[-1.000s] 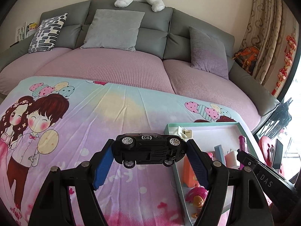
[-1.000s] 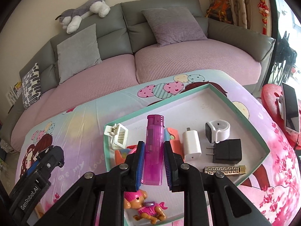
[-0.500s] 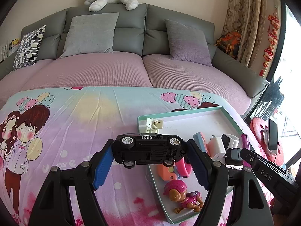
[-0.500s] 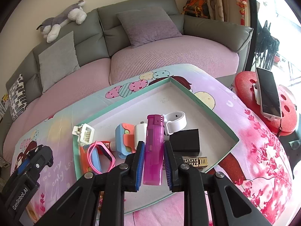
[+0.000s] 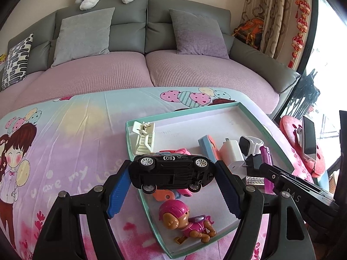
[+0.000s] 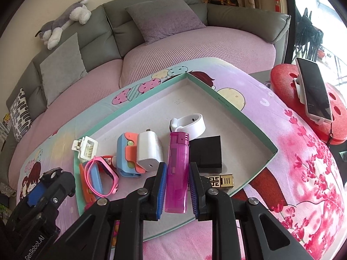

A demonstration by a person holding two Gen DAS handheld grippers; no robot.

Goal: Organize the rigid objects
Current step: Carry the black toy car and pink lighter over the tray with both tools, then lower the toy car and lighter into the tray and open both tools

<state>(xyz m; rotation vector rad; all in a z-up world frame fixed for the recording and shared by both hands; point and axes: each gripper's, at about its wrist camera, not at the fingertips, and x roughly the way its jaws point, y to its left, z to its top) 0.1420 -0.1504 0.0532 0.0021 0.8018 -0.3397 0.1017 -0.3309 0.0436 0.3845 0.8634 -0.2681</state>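
While fingers [image 5: 118, 191] flank it (tilted), car [image 5: 171, 174] hangs.
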